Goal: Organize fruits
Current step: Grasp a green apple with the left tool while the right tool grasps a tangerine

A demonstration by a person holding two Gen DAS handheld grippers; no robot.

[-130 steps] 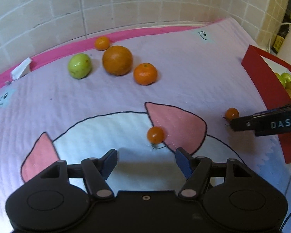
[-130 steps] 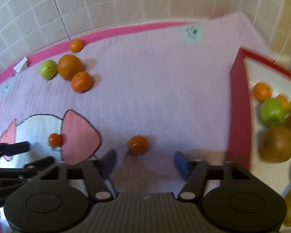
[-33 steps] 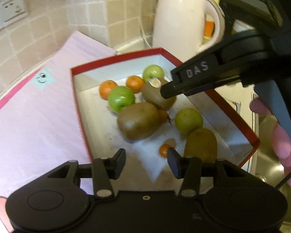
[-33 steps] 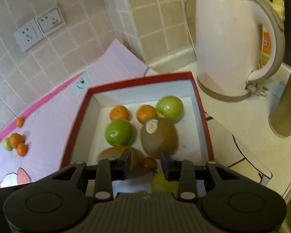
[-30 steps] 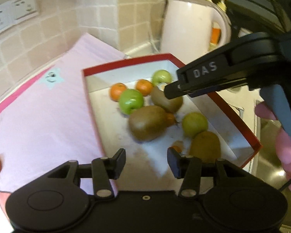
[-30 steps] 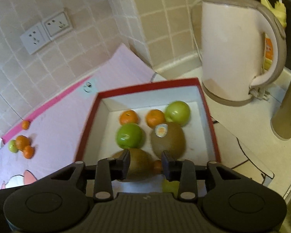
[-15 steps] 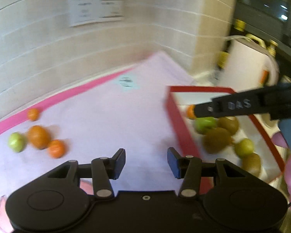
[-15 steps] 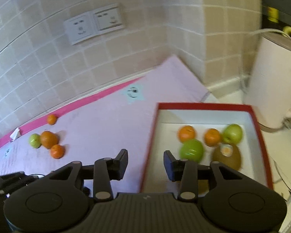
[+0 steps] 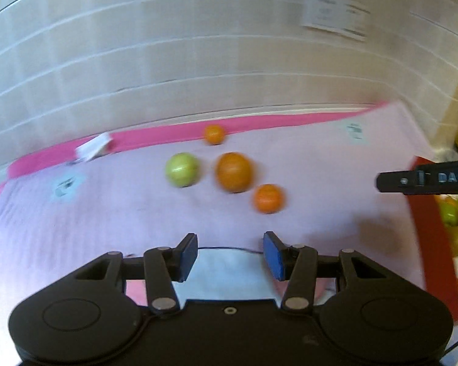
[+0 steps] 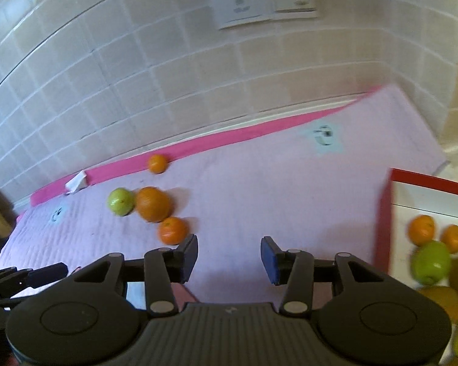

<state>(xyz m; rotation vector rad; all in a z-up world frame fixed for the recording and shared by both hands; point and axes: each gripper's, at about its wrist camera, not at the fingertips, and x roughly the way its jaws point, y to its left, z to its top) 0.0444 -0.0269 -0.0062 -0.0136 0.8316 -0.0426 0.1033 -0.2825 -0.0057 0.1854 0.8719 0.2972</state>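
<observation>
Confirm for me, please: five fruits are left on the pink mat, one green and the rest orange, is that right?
Not quite: four fruits are left on the pink mat, one green and the rest orange, as the right wrist view shows.

Lilac mat [image 10: 259, 189]; four loose fruits [image 10: 152, 204]; red box [image 10: 383, 222].

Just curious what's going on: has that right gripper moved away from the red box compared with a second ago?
Yes. The right gripper was over the red box; now it hangs over the pink mat, box off to its right.
</observation>
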